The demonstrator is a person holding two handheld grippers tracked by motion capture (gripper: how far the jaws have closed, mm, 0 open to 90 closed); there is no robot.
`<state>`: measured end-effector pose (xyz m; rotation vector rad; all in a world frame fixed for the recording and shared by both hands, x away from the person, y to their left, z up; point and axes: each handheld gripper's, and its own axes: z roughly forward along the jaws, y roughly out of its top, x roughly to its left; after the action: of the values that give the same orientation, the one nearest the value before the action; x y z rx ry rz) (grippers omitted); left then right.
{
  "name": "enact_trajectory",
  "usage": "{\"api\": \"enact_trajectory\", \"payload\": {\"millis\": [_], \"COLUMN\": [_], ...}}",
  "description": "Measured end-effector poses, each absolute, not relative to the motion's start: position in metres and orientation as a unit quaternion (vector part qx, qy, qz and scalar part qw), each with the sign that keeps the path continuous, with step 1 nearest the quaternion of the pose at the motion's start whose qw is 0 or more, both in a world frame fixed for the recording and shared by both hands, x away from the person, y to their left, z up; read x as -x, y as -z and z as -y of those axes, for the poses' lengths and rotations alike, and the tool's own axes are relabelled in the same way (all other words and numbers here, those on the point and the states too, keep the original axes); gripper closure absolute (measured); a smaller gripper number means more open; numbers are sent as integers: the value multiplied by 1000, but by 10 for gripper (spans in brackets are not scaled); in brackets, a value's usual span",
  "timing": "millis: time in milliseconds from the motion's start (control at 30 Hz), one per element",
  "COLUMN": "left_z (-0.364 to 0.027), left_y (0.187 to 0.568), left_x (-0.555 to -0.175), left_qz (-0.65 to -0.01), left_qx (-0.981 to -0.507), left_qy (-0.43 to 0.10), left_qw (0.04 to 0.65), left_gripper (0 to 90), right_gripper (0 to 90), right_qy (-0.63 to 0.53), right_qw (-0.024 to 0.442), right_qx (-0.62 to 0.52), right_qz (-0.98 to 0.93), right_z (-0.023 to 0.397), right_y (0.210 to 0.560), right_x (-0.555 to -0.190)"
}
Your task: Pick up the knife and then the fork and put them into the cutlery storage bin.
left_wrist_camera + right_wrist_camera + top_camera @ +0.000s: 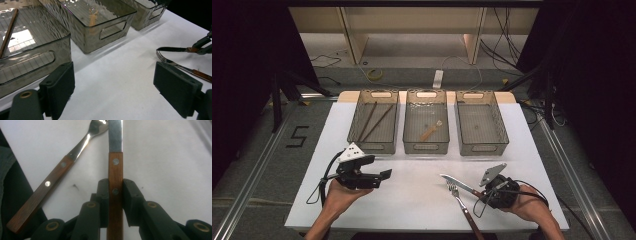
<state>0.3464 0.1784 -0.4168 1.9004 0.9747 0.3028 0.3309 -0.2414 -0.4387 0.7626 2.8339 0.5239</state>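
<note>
A white counter [422, 200] carries three smoky bins along its far edge. In the high view, chopsticks [373, 121] lie in the left bin [373, 121], a wooden spoon [431, 131] in the middle bin [426, 145], and the right bin [477, 145] is empty; knife and fork [464, 210] remain unsorted. The left hand-held gripper [384, 175] hovers level. In the left gripper view its jaws gape, nothing between. In the right gripper view, the right hand-held gripper [115, 202] clamps the knife [115, 177] handle, near the right edge.

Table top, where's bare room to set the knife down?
Free: white sheet between left gripper and fork, and the right bin. Crowded: around the fork beside the right gripper holding the knife.
</note>
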Motion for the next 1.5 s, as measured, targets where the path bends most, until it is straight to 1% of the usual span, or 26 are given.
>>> {"api": "enact_trajectory", "payload": {"millis": [133, 367, 600, 1033, 1500], "left_z": [-180, -181, -182, -184, -186], "left_y": [416, 415, 414, 414, 412], "left_x": [-347, -346, -345, -345, -344], "left_qz": [-400, -397, -395, -398, -400], "left_qx": [-771, -766, -758, -751, -740], "left_qy": [-116, -117, -120, -125, -128], "left_qw": [481, 492, 505, 511, 526], "left_gripper": [168, 167, 167, 165, 164], "right_gripper": [769, 769, 769, 769, 769], "right_qy": [-197, -225, -250, -290, -312], "right_qw": [85, 90, 102, 127, 151], "right_qx": [-264, -283, -303, -343, -381], "right_qz": [-940, -928, -914, -884, -857], "right_z": [245, 247, 248, 253, 256], "right_y": [435, 427, 415, 393, 373], "right_x": [-333, -340, -358, -390, -423]}}
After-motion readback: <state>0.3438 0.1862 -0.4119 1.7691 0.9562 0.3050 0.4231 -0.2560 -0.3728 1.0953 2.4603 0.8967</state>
